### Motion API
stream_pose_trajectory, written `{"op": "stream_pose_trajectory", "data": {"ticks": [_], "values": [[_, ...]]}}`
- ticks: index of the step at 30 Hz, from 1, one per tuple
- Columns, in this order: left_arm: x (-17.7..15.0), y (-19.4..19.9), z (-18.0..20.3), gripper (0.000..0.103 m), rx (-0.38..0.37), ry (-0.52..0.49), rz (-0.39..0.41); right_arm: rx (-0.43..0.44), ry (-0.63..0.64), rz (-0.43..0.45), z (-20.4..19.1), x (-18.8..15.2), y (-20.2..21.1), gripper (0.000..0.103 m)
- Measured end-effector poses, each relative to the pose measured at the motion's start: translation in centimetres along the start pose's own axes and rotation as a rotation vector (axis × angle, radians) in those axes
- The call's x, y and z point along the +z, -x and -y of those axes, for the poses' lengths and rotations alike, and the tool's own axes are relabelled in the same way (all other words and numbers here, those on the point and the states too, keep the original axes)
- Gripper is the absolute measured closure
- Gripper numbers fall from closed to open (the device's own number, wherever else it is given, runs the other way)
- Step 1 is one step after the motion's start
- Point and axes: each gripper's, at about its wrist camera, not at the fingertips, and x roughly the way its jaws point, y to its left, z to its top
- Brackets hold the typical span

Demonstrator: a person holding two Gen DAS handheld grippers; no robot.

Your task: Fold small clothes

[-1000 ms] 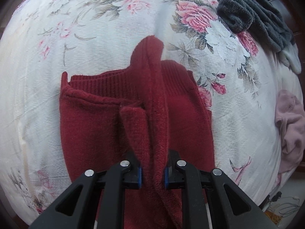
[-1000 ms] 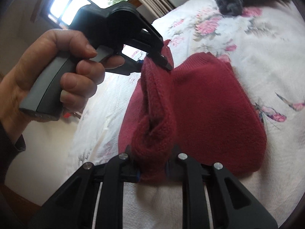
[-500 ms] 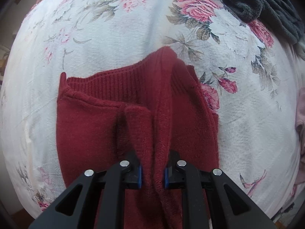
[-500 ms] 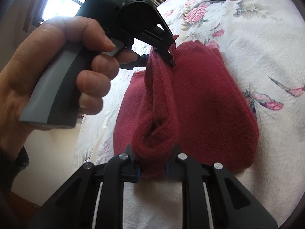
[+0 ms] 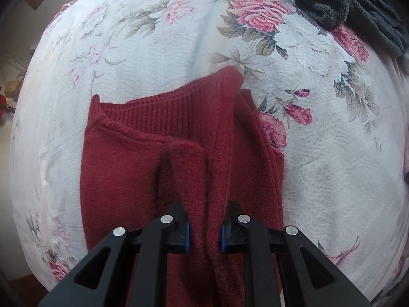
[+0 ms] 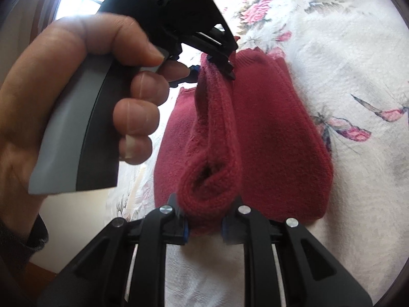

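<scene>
Red knitwear (image 5: 122,179) lies on the flowered bedspread (image 5: 153,38), its body already doubled flat, with one raised ridge of fabric pinched up along the middle. Left tool (image 5: 204,230) is clamped on one end of that ridge; right tool (image 6: 204,226) is clamped on a rolled end of the same garment, with the person's hand (image 6: 76,107) gripping the left handle. Judging by this, the fold is midway: the lifted layer must yet be laid over and released. Grey clothes (image 5: 345,7) wait further up the bed.

sweater (image 5: 122,168): dark red | bedspread (image 5: 158,58): white, pink roses | towel (image 5: 329,5): grey
</scene>
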Motion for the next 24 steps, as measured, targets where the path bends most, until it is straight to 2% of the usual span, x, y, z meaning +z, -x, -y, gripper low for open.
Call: {"op": "stream_pose_trajectory", "data": {"ticks": [3, 5, 8, 10, 11, 12, 15, 20, 24], "values": [[-0.1, -0.2, 0.2, 0.079, -0.035, 0.009, 0.017, 0.013, -0.03, -0.022, 1.0, 0.0, 0.3, 0.087], [-0.1, -0.2, 0.2, 0.063, -0.109, 0.013, 0.037, 0.016, -0.045, -0.04, 1.5, 0.0, 0.2, 0.083], [-0.3, 0.5, 0.4, 0.053, -0.215, -0.011, 0.075, -0.006, -0.076, -0.055, 2.5, 0.1, 0.3, 0.073], [-0.6, 1.4, 0.4, 0.047, -0.256, -0.027, 0.113, -0.008, -0.106, -0.06, 3.3, 0.1, 0.5, 0.056], [-0.7, 1.9, 0.2, 0.045, -0.28, -0.029, 0.129, -0.006, -0.127, -0.06, 3.8, 0.2, 0.6, 0.05], [-0.8, 2.3, -0.1, 0.045, -0.304, -0.027, 0.138, 0.003, -0.153, -0.059, 4.4, 0.3, 0.8, 0.047], [-1.6, 3.1, -1.3, 0.045, -0.364, -0.023, 0.148, 0.057, -0.205, -0.073, 5.9, 0.5, 0.7, 0.046], [-4.7, 4.0, -5.2, 0.041, -0.474, -0.01, 0.171, 0.11, -0.233, -0.082, 7.1, 0.6, 1.1, 0.04], [-8.4, 3.6, -10.4, 0.041, -0.628, 0.091, 0.21, 0.169, -0.27, -0.087, 8.6, 1.5, 1.2, 0.039]]}}
